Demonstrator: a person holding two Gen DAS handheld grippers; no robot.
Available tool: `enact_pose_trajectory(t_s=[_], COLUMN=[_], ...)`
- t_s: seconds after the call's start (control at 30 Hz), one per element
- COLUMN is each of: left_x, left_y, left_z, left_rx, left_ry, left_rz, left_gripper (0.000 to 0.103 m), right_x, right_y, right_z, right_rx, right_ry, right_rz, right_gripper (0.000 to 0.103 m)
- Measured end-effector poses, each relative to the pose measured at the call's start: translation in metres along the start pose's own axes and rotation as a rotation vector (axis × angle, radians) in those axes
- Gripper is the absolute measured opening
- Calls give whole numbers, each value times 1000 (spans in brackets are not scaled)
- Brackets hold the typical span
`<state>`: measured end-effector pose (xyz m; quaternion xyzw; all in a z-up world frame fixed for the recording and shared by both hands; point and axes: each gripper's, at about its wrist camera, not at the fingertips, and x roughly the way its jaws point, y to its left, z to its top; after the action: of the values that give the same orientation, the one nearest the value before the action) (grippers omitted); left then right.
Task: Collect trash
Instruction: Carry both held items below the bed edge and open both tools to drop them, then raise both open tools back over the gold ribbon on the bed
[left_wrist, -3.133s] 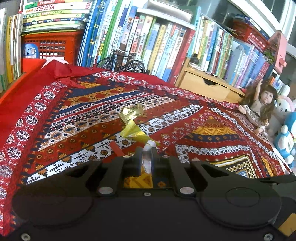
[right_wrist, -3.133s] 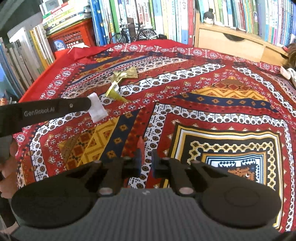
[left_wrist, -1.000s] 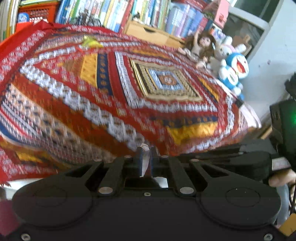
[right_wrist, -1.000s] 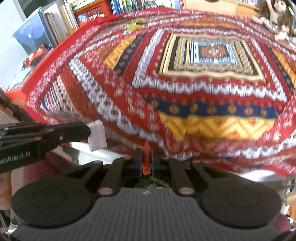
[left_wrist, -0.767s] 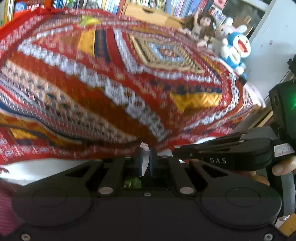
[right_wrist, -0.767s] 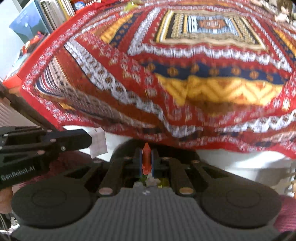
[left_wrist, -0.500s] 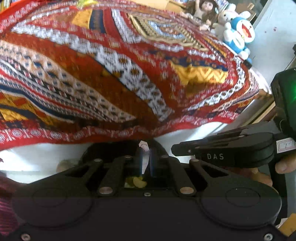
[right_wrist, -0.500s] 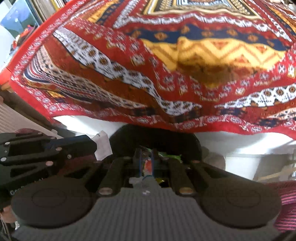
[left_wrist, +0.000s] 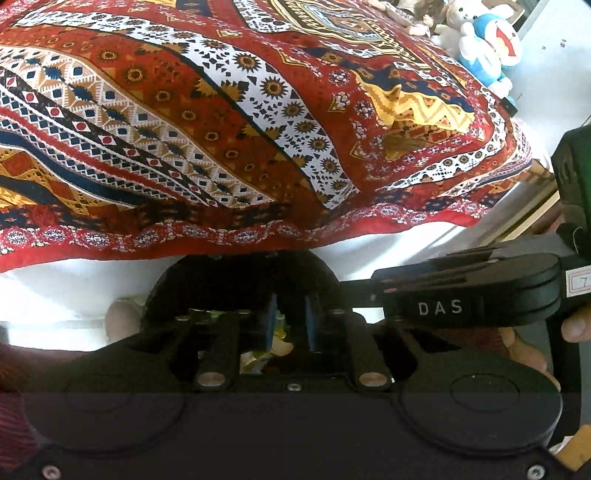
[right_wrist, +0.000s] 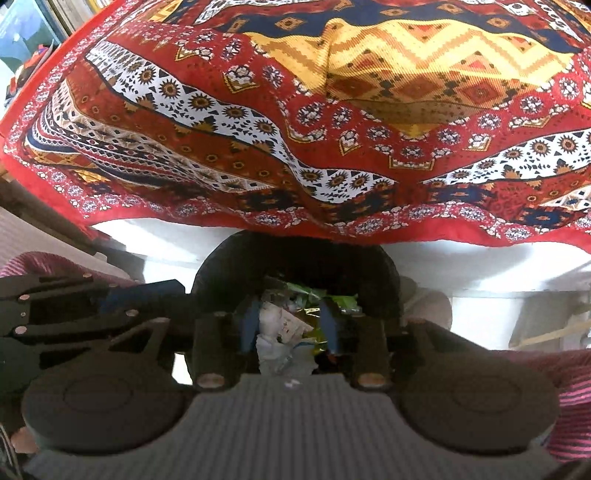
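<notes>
A black trash bin (left_wrist: 240, 273) stands on the floor under the table edge, and the right wrist view shows its rim (right_wrist: 295, 251) too. Crumpled white paper and green and yellow wrappers (right_wrist: 284, 332) lie inside it; a few pieces (left_wrist: 258, 360) show in the left wrist view. My left gripper (left_wrist: 290, 321) hangs open over the bin with nothing between its blue pads. My right gripper (right_wrist: 289, 325) is also open above the bin and holds nothing. Both sit side by side, left gripper's finger (right_wrist: 140, 295) beside the rim.
The red patterned tablecloth (left_wrist: 221, 110) drapes over the white table edge just above the bin. Plush toys (left_wrist: 487, 48) sit at the far right corner. A person's striped trouser leg (right_wrist: 576, 387) and a light shoe (left_wrist: 122, 321) flank the bin.
Both grippers came off the table and down over the bin. The left let go of its white paper scrap and the right its red scrap; both jaws now stand apart.
</notes>
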<state>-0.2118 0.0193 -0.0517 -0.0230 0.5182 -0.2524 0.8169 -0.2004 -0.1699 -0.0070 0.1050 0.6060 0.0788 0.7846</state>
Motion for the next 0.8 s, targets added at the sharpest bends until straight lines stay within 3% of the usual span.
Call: enact_pose_trajectory(t_s=[0.03,0.17,0.3,0.57,0.8], left_x=[0,-2,-9,-46,-80], left_y=[0,0,3,-5,-5], left_z=[0,1,4,19,38], left_rx=[3,12,3,93,137], left_ry=[-3,-13,-33,-144,-250], left_rz=[3,17,14,47,85], left_gripper=[23,39,49,70,77], right_x=[0,1,-4,-39,-73], right_y=[0,-3,-7,-3,8], right_z=[0,1,4,16,34], right_rx=[0,-3,12,4,-31], right_ry=[-1,-5,-13,-95,-199], right_rz=[-1,-20,-9,24,26], right_gripper=[64,67,73,80,87])
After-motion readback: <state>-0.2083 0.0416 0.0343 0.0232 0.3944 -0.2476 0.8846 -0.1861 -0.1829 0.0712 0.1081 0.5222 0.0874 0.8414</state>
